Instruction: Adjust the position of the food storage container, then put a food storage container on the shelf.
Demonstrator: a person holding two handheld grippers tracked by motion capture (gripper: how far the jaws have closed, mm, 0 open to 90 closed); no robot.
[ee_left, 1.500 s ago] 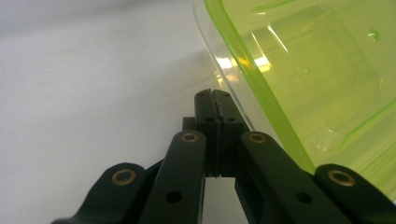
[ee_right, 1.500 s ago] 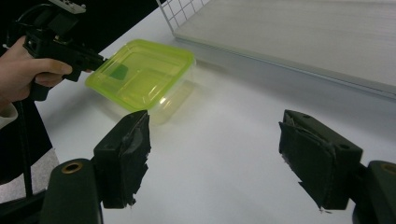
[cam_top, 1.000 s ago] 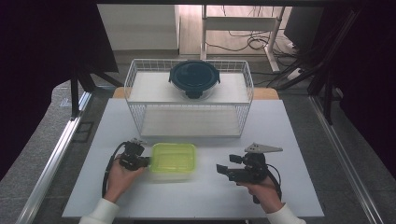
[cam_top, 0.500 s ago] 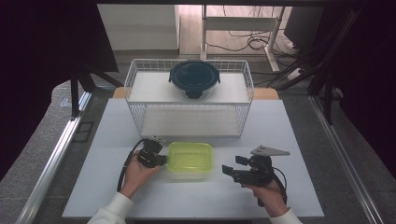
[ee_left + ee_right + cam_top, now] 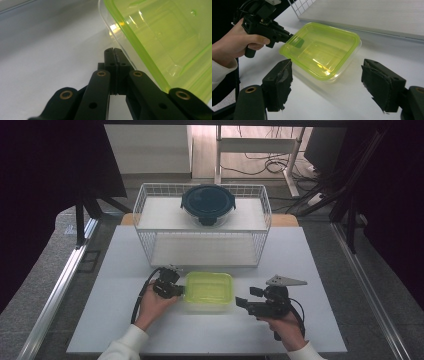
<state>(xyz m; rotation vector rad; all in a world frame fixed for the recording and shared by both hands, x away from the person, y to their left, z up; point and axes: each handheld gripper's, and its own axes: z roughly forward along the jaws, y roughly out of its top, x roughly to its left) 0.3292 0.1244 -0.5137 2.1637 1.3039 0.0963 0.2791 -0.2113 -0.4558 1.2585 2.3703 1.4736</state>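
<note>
Your left gripper [image 5: 176, 290] has its jaws pressed together at the left rim of the yellow-green container [image 5: 209, 291]; whether they pinch that rim or merely touch it, you cannot tell. The container sits on the white table [image 5: 115, 270], in front of the wire basket [image 5: 150, 215]. Your right gripper [image 5: 244, 303] rests just right of it, jaws spread wide.

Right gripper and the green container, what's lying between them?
Nothing: in the high view, bare white table separates the open right gripper from the green container.
</note>
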